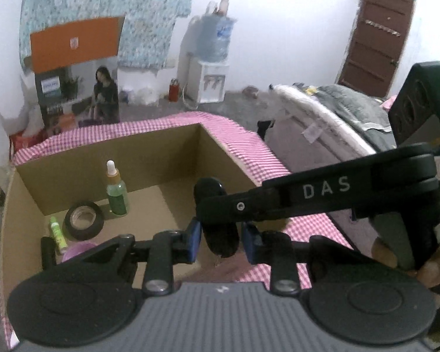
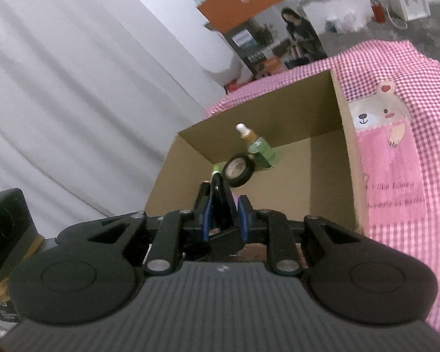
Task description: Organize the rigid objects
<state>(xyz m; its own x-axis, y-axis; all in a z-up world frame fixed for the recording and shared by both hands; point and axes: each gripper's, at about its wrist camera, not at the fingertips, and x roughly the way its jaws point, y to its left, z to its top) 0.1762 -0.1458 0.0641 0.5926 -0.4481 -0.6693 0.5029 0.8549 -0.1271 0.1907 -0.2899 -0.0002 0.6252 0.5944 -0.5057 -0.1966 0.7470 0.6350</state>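
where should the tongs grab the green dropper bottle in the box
Grip the green dropper bottle around its wider glass body, below the narrow white dropper cap. It stands upright near the cardboard box's back wall, with the black tape roll at its front left, so coming down from above, fingers on its left and right, looks safest.

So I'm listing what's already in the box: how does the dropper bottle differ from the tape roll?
The dropper bottle stands upright by the back wall of the cardboard box; the tape roll sits tilted in front of it. The dropper bottle is tall and narrow, green with a white tip; the tape roll is a low black ring with a pale core. Both rest on the box floor, and neither hand-held gripper touches them.
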